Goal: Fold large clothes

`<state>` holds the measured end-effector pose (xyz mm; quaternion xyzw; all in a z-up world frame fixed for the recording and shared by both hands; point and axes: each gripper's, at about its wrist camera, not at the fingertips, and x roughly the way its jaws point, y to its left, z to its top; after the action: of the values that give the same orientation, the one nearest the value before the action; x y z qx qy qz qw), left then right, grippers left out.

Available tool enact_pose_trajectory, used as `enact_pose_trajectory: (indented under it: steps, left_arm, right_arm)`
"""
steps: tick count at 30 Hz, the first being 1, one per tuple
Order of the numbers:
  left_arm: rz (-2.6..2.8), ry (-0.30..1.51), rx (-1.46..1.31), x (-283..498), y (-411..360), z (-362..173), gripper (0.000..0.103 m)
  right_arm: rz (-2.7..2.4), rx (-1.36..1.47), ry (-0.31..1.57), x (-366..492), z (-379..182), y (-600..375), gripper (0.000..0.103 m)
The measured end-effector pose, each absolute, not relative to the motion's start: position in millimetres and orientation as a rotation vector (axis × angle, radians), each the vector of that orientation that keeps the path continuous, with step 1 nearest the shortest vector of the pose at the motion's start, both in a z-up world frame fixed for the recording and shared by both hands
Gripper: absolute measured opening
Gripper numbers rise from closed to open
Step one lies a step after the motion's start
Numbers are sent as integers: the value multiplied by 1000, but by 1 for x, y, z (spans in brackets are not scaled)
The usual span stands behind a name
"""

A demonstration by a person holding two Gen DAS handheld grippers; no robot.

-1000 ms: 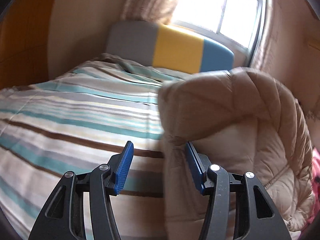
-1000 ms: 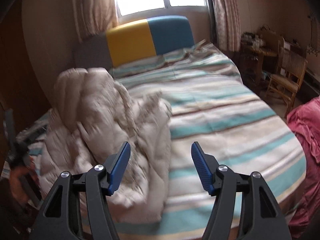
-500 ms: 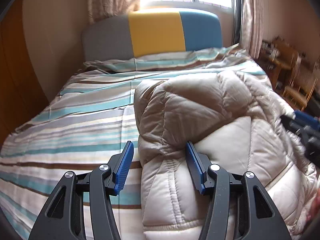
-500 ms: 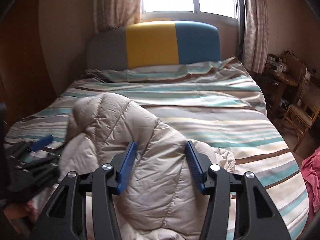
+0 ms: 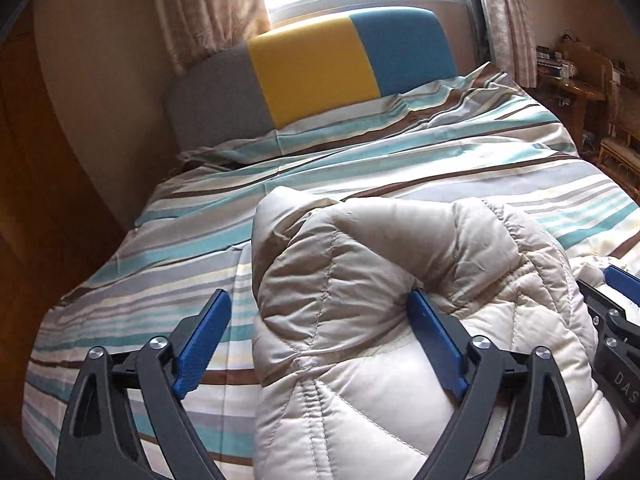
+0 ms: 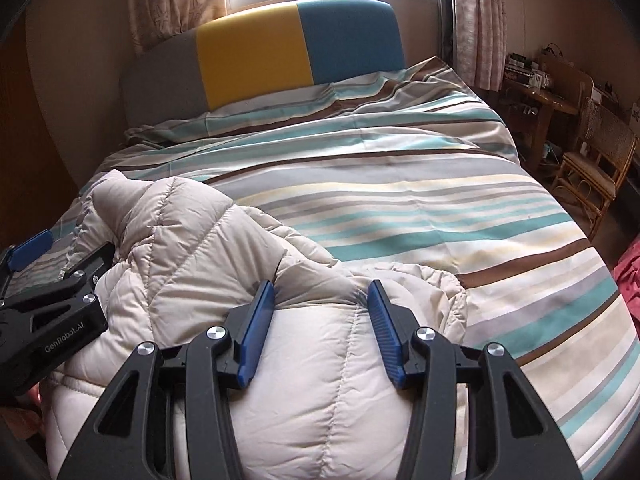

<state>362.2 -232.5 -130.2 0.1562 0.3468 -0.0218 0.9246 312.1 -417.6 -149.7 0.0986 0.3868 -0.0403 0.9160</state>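
A beige quilted puffer jacket (image 5: 360,280) lies bunched on the near side of the striped bed (image 5: 400,168). My left gripper (image 5: 320,300) straddles its left part and its jaws are opening. The right pad touches the fabric and the left pad stands clear over the sheet. My right gripper (image 6: 320,288) is shut on a raised fold of the jacket (image 6: 208,248), pinched between its blue pads. The right gripper (image 5: 616,320) shows at the right edge of the left wrist view. The left gripper (image 6: 52,304) shows at the left of the right wrist view.
A grey, yellow and blue headboard (image 6: 256,52) stands under a curtained window. A wooden desk (image 6: 536,92) and a rattan chair (image 6: 596,160) stand right of the bed. Red cloth (image 6: 628,280) lies at the right edge. A wooden panel (image 5: 40,200) runs along the left.
The jacket came down from a lifted heap onto the bed. The left jaws spread wide and released it. The right gripper sank onto the jacket and narrowed on a fold.
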Motion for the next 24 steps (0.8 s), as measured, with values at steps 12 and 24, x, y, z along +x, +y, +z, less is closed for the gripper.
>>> enact_pose_trajectory:
  steps: [12,24]
  left_arm:
    - [-38,730,324,378,-241,-166,92]
    - [-7,792,339,393,-247,-178,93]
  right_arm:
    - [-69,217,856,331,-178,-424,49]
    - [-81,202,861,352,-195,-425,49]
